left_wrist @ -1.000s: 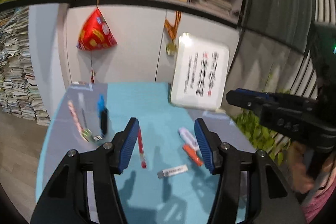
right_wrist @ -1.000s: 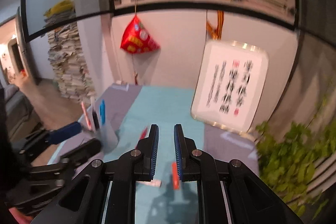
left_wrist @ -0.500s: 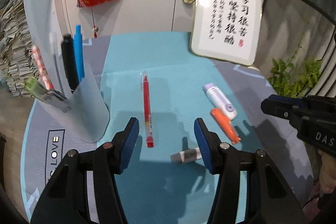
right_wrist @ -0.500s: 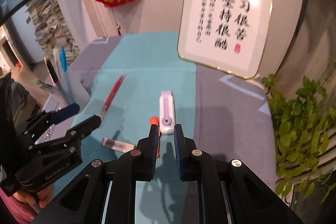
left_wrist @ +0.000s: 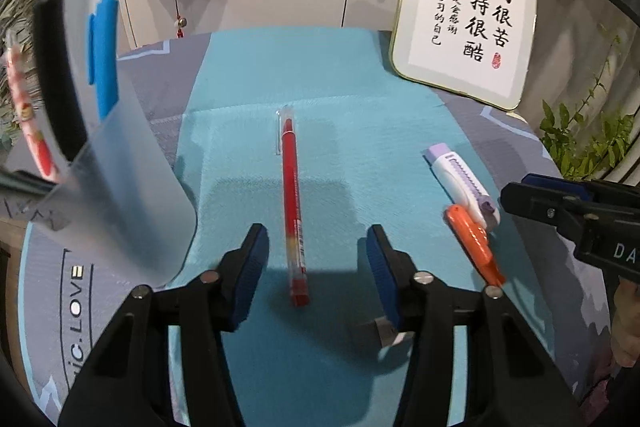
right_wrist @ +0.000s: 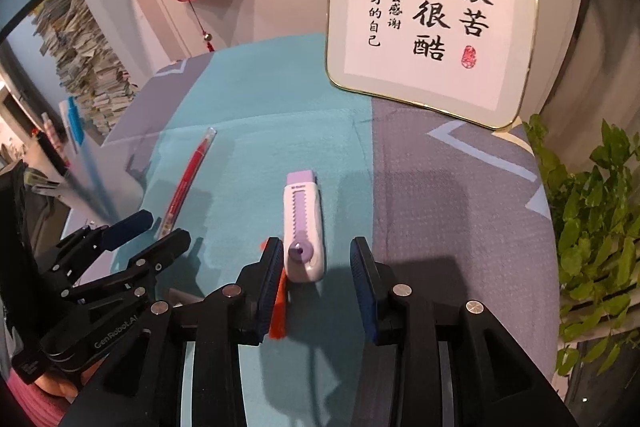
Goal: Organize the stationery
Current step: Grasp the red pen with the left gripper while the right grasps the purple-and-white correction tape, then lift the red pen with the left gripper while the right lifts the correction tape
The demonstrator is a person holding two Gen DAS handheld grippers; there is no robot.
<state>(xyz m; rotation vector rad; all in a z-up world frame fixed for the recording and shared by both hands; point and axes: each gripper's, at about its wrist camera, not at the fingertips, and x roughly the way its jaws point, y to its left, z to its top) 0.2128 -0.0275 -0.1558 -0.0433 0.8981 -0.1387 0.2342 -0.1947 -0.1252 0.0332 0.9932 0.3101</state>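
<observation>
We've got the left gripper closing in around the red pen, not pinching yet; the right gripper, just widened, straddles the purple-white cutter, so both get grabbed together.

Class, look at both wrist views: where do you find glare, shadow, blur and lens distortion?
Left wrist view: the translucent pen holder at the left edge is soft and out of focus, and the left gripper casts a dark shadow round the red pen. Right wrist view: glare whitens the top of the framed calligraphy, whose straight edges bow from the fisheye.
</observation>
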